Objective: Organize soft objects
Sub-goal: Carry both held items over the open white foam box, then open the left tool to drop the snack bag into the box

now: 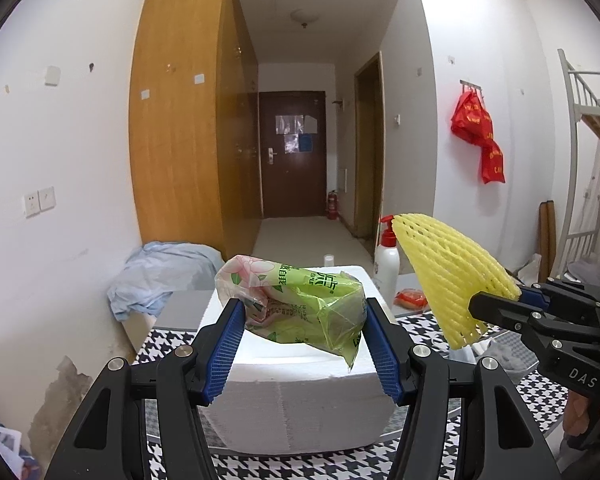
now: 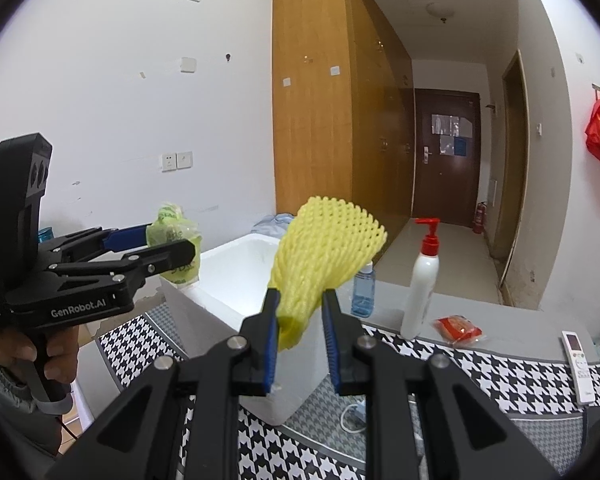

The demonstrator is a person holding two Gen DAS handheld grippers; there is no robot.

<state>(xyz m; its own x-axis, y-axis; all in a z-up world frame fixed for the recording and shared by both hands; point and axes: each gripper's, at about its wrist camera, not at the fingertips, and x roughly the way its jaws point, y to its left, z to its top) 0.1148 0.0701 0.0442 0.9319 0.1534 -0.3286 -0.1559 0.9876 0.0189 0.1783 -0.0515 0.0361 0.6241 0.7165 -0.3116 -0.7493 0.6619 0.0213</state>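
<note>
Your left gripper [image 1: 302, 338] holds a green tissue pack [image 1: 300, 304] across its width, above the white foam box [image 1: 292, 392] on the tabletop [image 2: 480, 364]. Your right gripper [image 2: 300, 332] pinches the narrow end of a yellow foam net [image 2: 324, 248], just beside the box. Both look light and squashy; the pack's film seems slippery, so grip its middle, and hold the net by its bunched end.

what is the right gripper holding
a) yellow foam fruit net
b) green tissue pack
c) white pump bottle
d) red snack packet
a: the right gripper is pinched on the narrow end of the yellow foam net, while the green tissue pack sits in the left gripper.
</note>
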